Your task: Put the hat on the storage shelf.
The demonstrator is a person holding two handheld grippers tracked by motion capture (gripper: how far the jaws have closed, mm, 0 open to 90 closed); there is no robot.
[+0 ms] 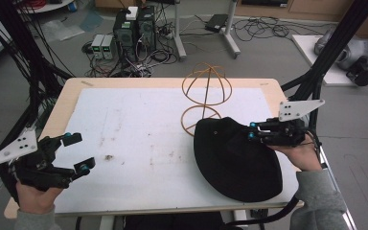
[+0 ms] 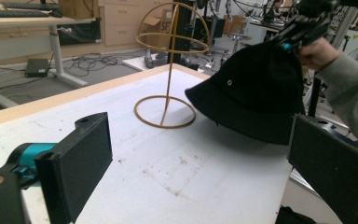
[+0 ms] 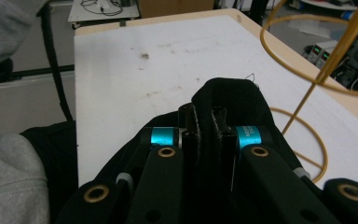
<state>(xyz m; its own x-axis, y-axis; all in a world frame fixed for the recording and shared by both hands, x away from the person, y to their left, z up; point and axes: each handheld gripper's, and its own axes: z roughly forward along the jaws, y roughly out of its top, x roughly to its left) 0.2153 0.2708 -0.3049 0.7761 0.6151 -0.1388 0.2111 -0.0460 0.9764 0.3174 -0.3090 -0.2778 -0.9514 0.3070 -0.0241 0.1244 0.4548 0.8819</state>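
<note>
1. 2 grippers were in play above a table [image 1: 67,100] covered by a white, stained mat [image 1: 139,143].
2. The right gripper [image 1: 252,130] had its jaws pressed together on a fold of the black hat [image 1: 235,158]; the right gripper view showed the fabric [image 3: 223,100] pinched between the 2 black pads and bulging above them.
3. The hat sat at the right side of the mat, near the person's edge. In the left gripper view its gripped part was raised off the surface [image 2: 256,88] while the lower brim stayed close to the mat; whether that brim touched the mat could not be told.
4. A wooden wire hat stand [image 1: 206,93] stood upright just beyond the hat, its ring base on the mat, the hat's far edge overlapping that ring in the high view.
5. The left gripper [image 1: 76,153] hovered at the left side of the table with its jaws wide apart and nothing between them, well apart from the hat.
6. The left gripper view showed those 2 pads [image 2: 81,163] spread to either side, with the stand and the hat farther off.
</note>
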